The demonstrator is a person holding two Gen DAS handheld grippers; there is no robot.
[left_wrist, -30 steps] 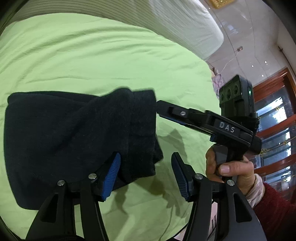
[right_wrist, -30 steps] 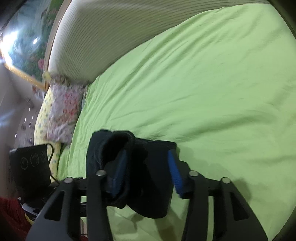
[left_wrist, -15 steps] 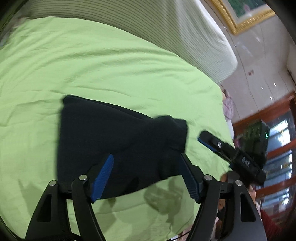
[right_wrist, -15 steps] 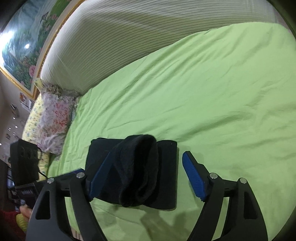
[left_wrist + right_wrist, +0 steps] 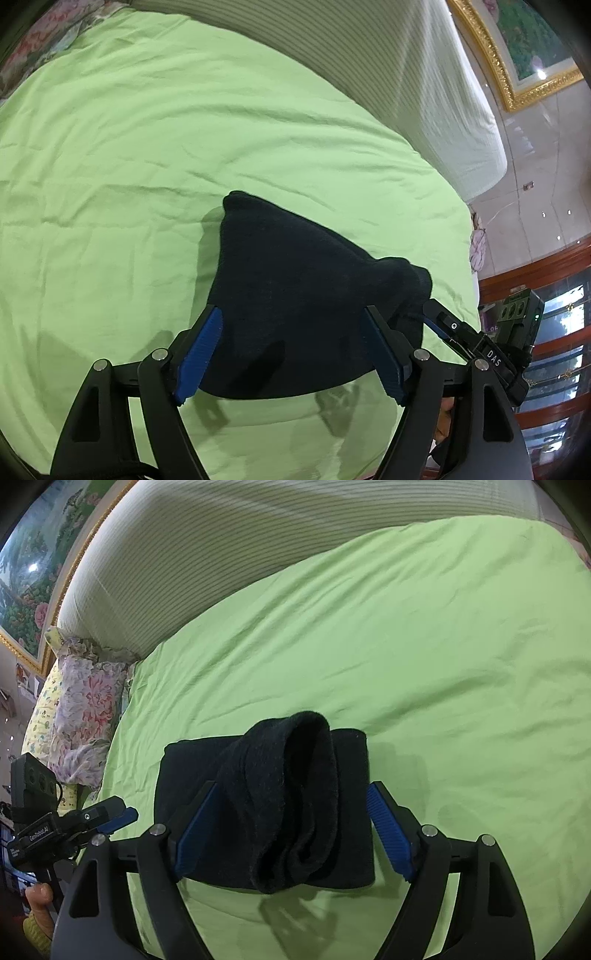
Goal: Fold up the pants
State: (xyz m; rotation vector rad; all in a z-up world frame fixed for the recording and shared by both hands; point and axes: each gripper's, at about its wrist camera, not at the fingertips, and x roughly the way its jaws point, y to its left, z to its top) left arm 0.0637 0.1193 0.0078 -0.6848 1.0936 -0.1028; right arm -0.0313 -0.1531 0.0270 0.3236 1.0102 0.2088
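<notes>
Pants [image 5: 273, 805] lie folded on bed [image 5: 424, 646] between each parted hand-held gripper's fingers

Both claws [image 5: 291, 350] [image 5: 295, 834] spread wide

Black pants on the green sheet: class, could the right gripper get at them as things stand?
Probably yes. The right gripper is open, its jaws either side of the folded pants, with only the bare green sheet around them. The left gripper, also open, hovers at their other side.

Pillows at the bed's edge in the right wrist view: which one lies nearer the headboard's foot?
The pink-and-grey floral pillow, touching the striped headboard. The yellow small-print pillow lies beyond it, at the bed's outer edge.
</notes>
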